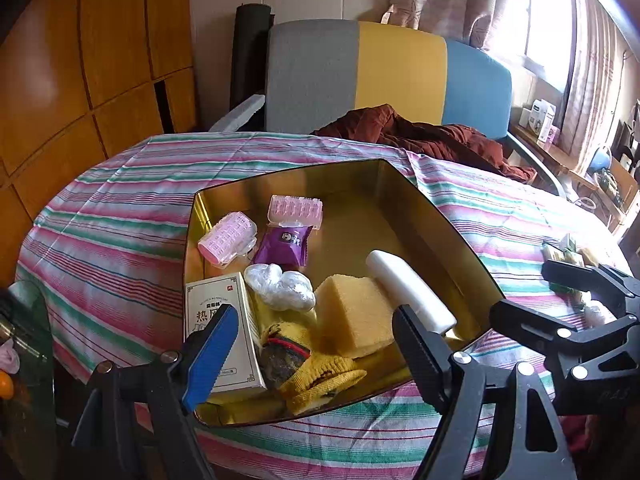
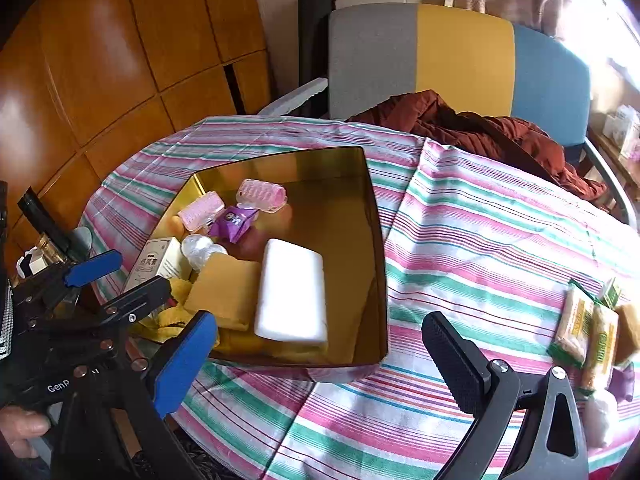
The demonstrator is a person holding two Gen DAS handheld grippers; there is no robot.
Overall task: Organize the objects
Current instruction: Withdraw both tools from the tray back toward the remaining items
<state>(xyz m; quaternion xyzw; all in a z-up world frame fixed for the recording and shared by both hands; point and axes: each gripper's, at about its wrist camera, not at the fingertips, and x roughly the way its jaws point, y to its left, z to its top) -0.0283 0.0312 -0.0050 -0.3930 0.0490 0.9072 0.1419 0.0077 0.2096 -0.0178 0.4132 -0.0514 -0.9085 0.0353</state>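
Both jaws wide, empty. Right of gold metal tin: crinkly green-yellow snack packets, light, crushable, slippery; best pinched at sealed edge.

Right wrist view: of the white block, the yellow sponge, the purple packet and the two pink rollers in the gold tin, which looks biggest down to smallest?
1. white block
2. yellow sponge, partly hidden
3. purple packet and pink rollers look alike; not ranked.

A white block lies in the gold tin on the striped tablecloth.
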